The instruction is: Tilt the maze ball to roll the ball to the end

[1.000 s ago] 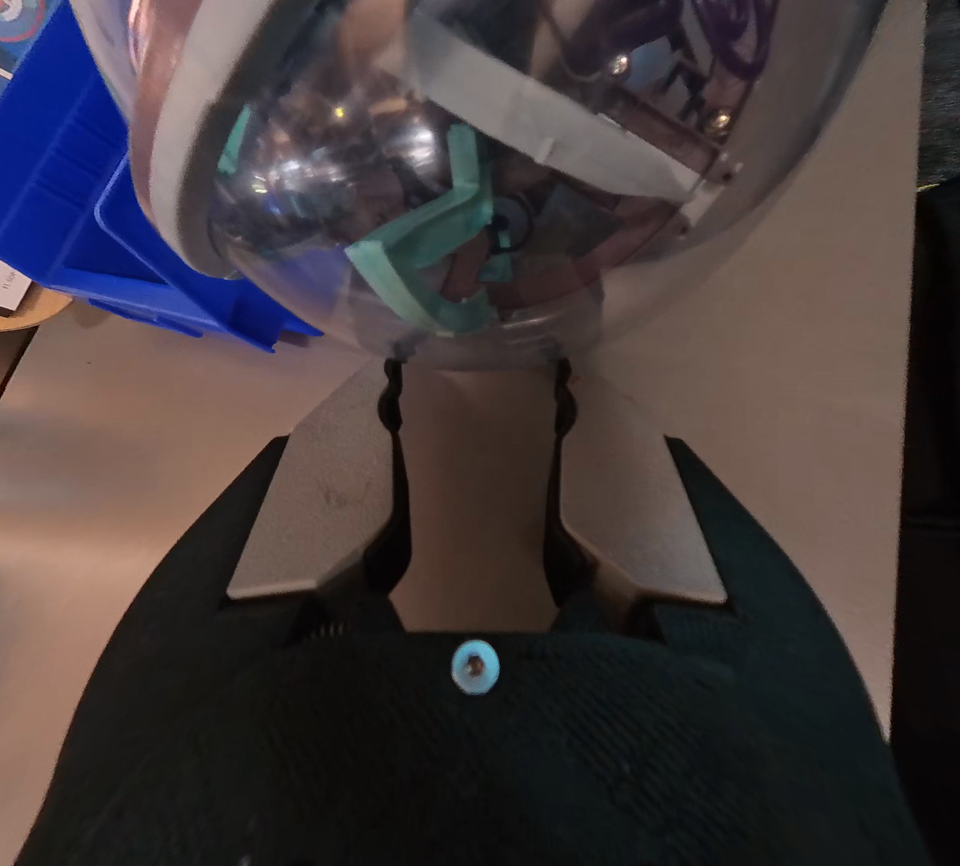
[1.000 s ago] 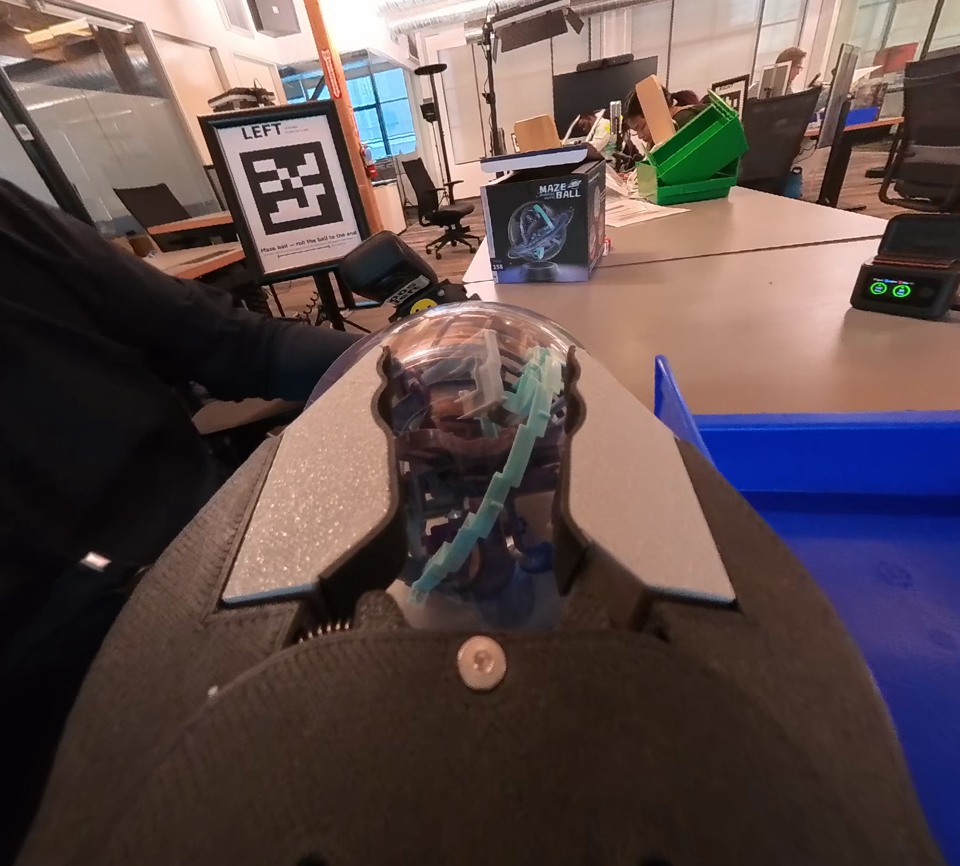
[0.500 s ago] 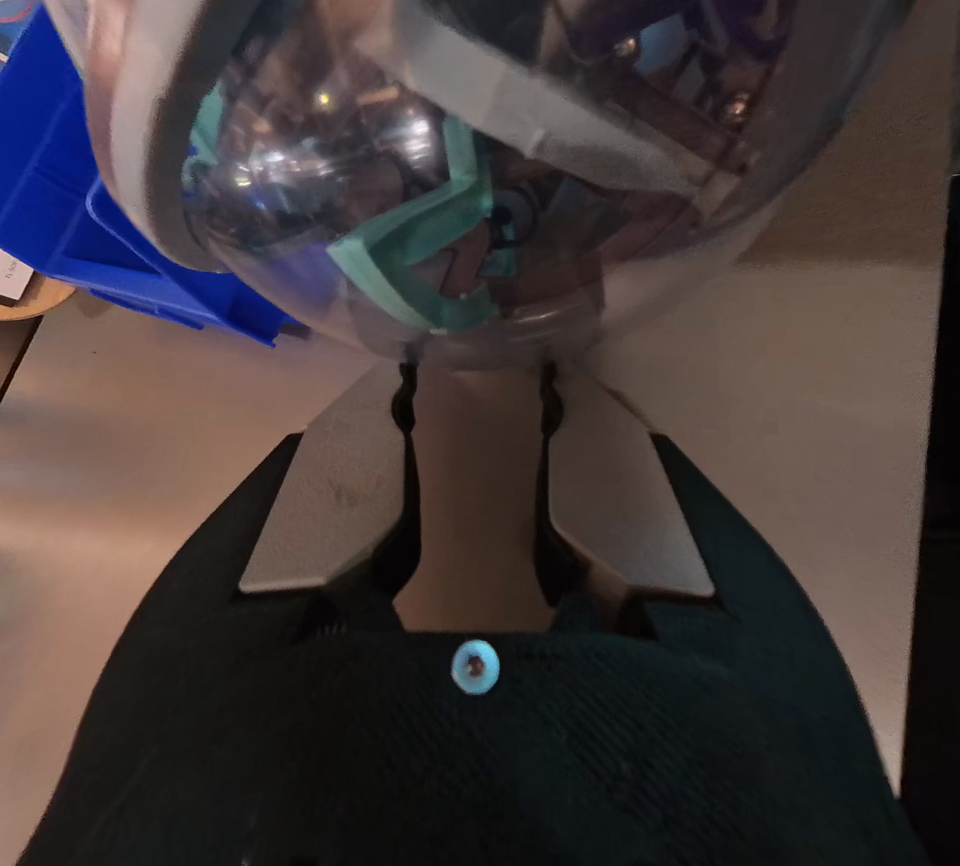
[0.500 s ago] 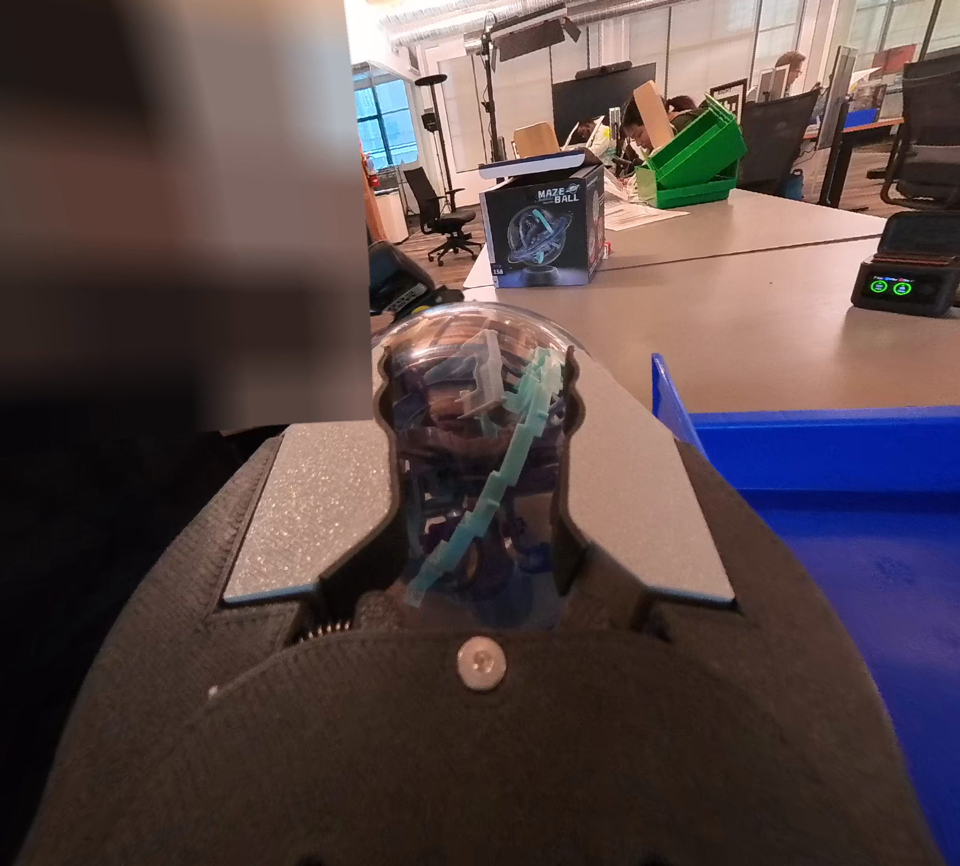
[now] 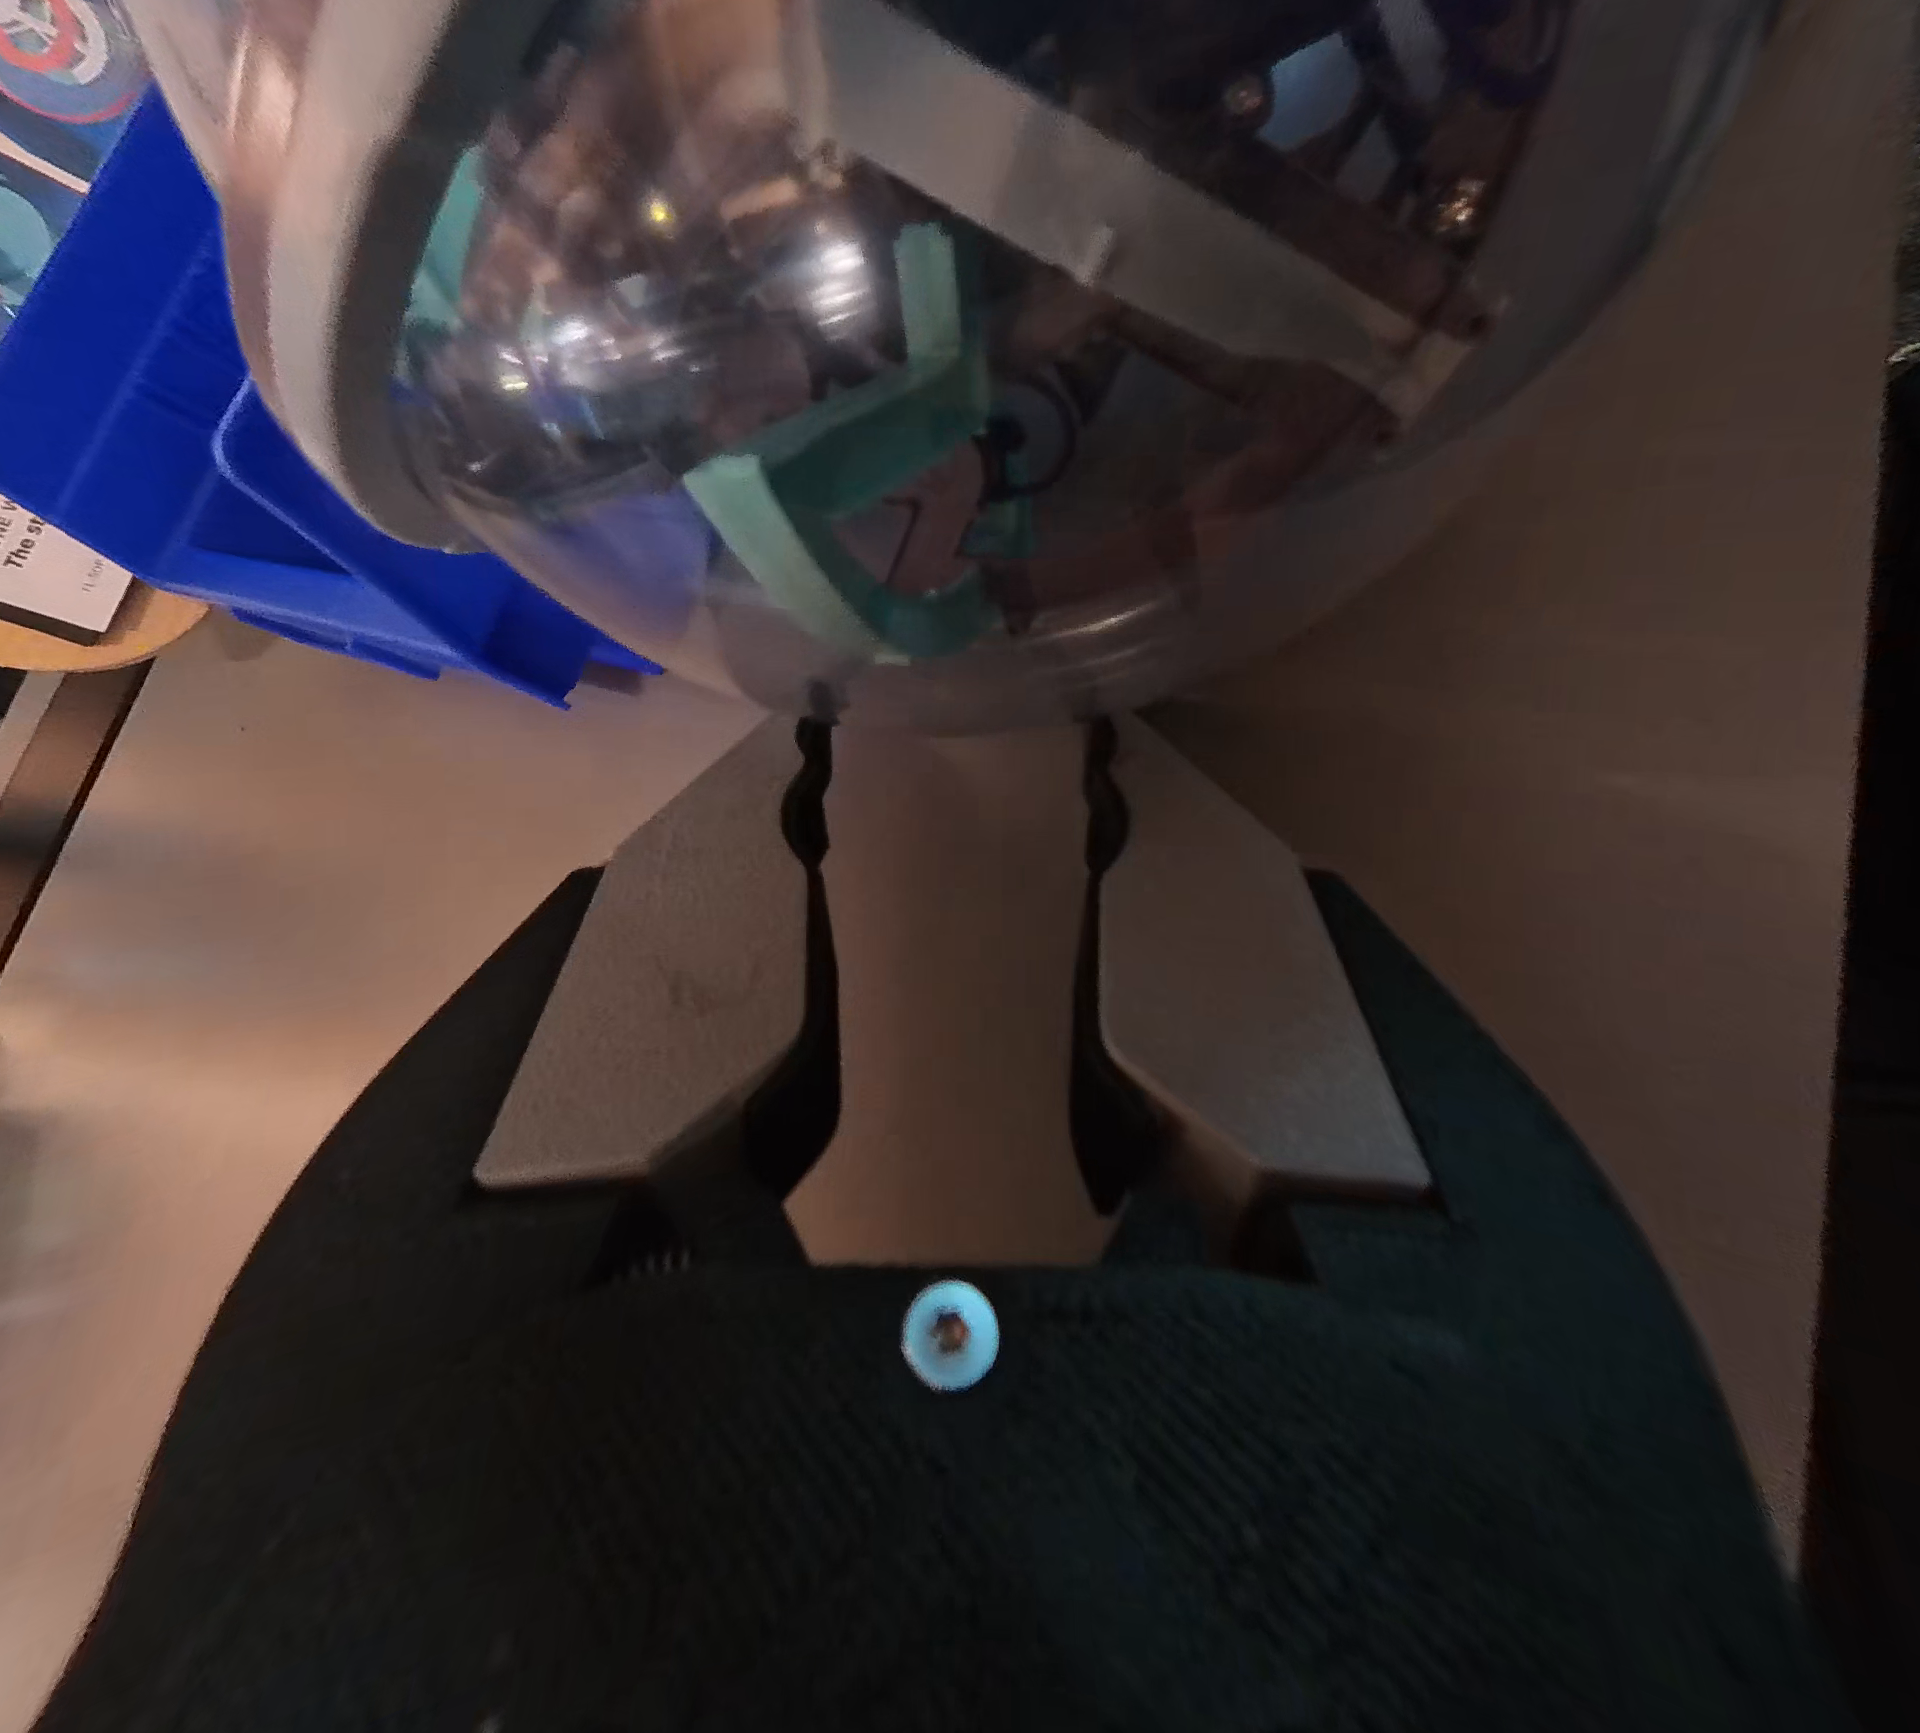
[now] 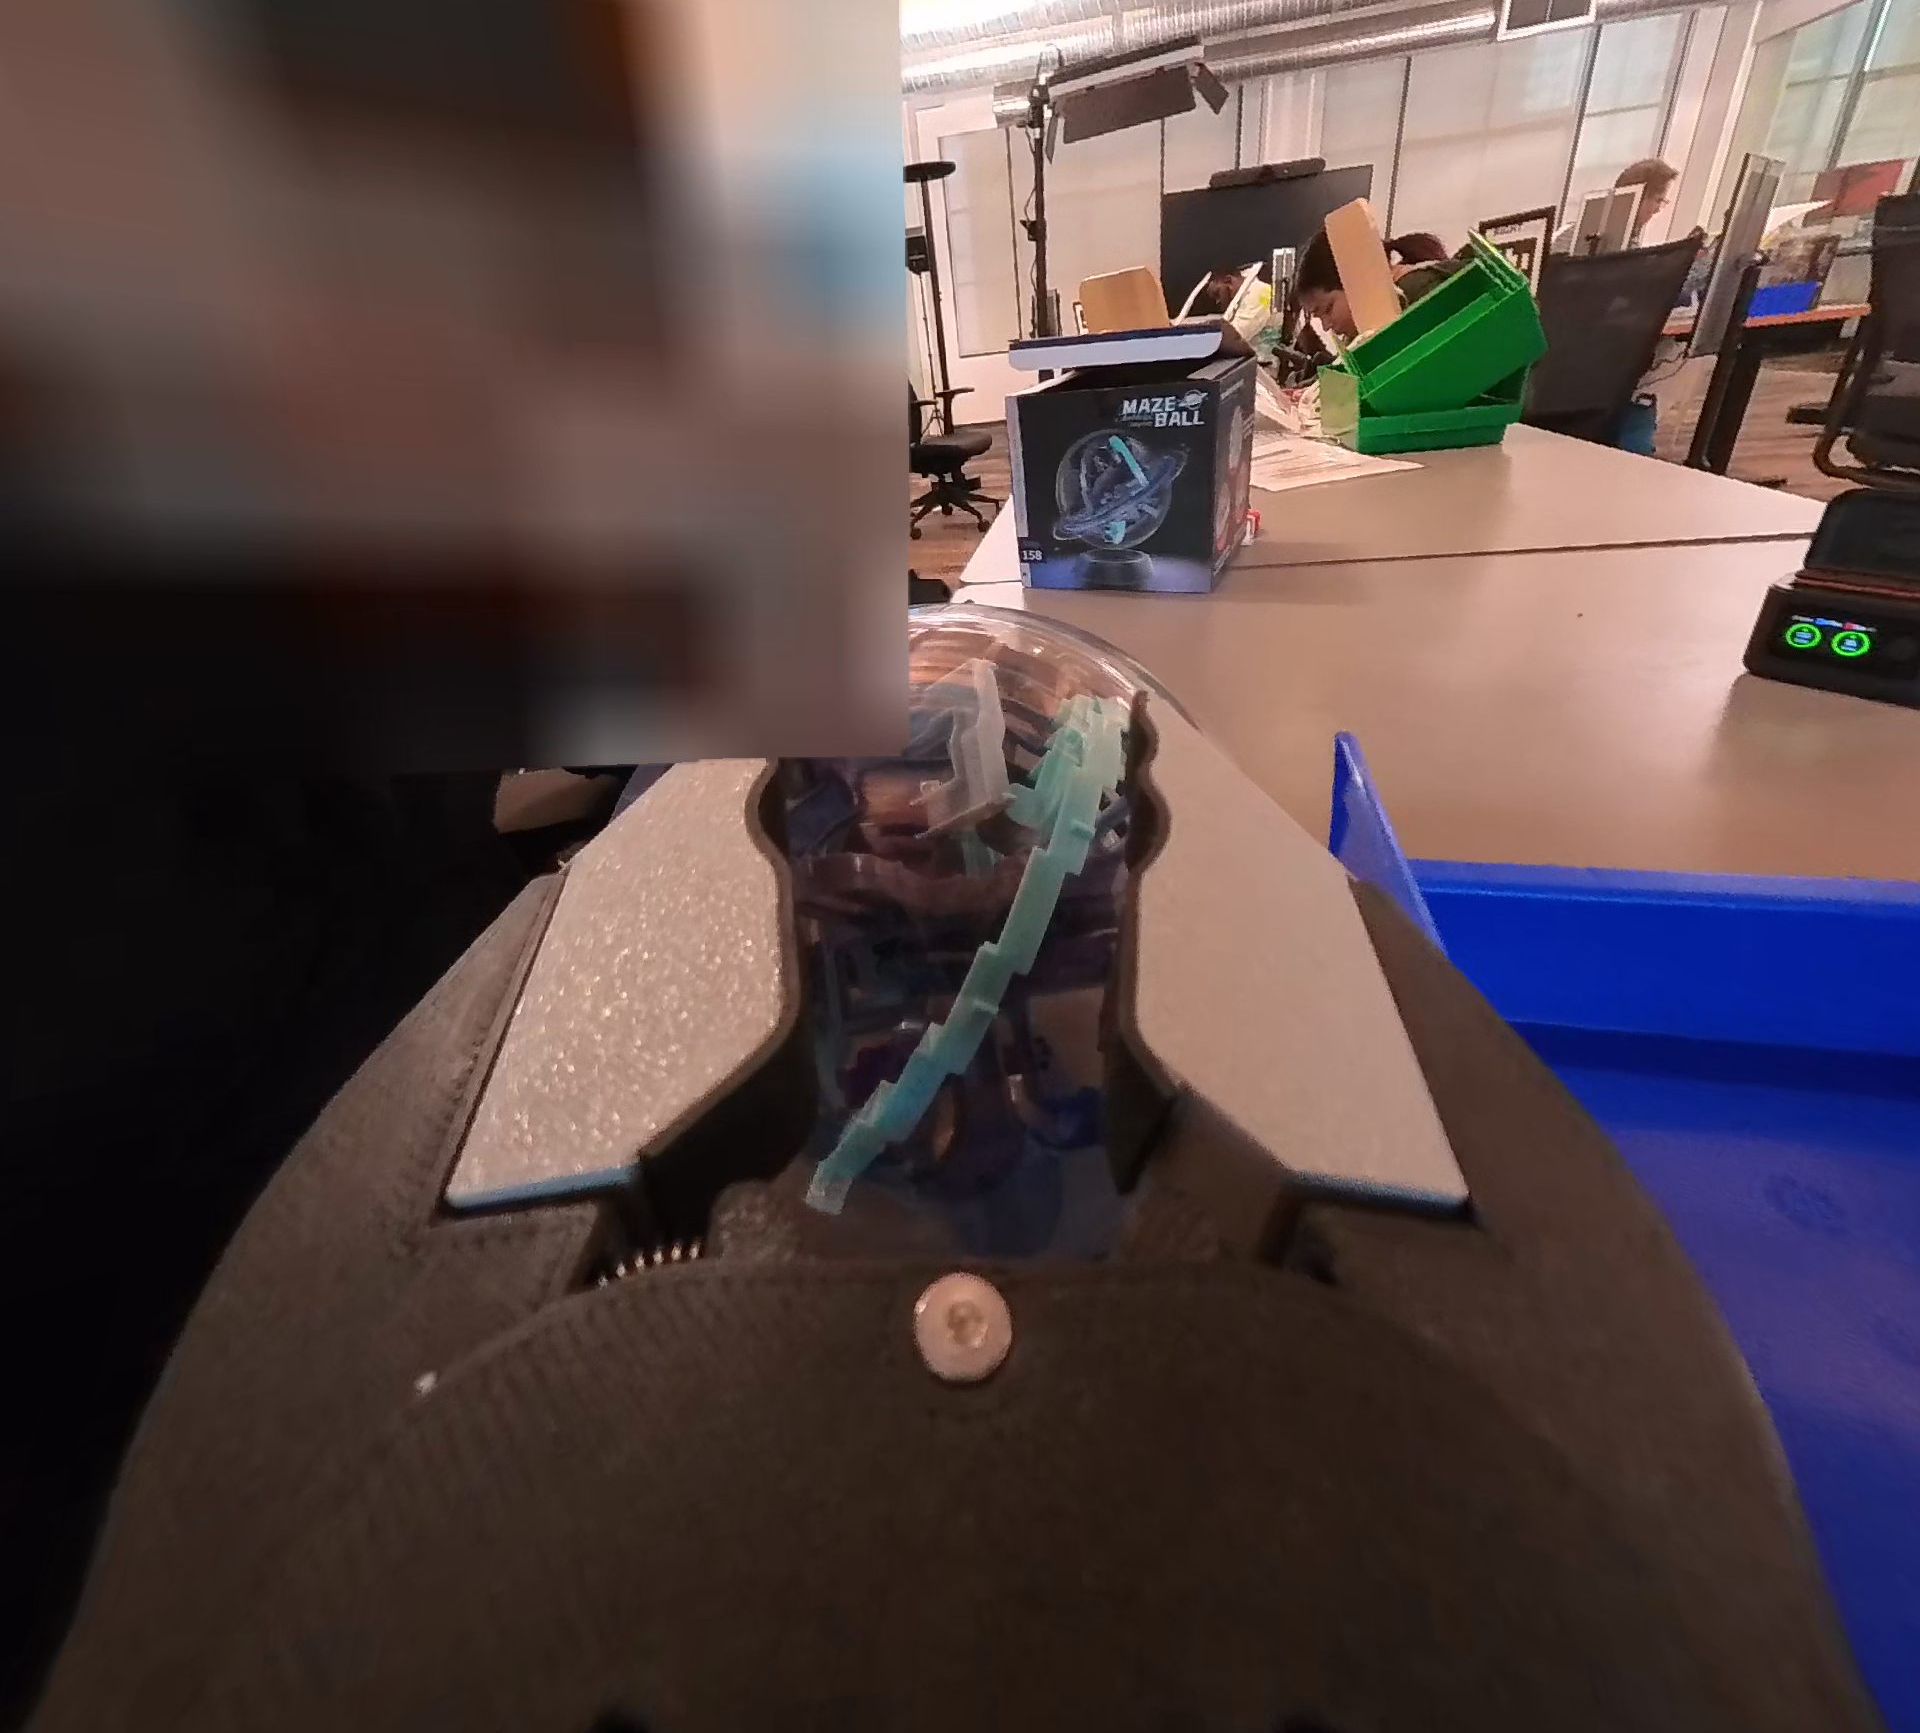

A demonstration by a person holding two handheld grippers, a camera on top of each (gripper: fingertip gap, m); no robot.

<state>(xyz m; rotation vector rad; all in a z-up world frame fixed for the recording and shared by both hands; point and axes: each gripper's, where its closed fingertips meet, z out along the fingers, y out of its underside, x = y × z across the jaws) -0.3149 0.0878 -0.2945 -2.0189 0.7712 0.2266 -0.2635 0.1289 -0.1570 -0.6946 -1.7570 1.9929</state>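
The maze ball (image 6: 966, 956) was clamped between the right tongs (image 6: 956, 748) above the worktop (image 6: 1455, 696). The left tongs (image 5: 956, 733), parted, merely touched its underside (image 5: 935, 281). A slip from that smooth shell was judged possible.

Beside you: blue bin (image 6: 1662, 977) on the grey table (image 6: 1455, 696) | ahead: printed box (image 6: 1127, 488), tilted green bins (image 6: 1444, 364) | right edge: what looks like a small dark device (image 6: 1839, 603), green lights lit

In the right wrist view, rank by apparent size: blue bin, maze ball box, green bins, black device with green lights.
1. Blue bin, nearest the camera.
2. Maze ball box.
3. Green bins, close to the box.
4. Black device, partly cropped.
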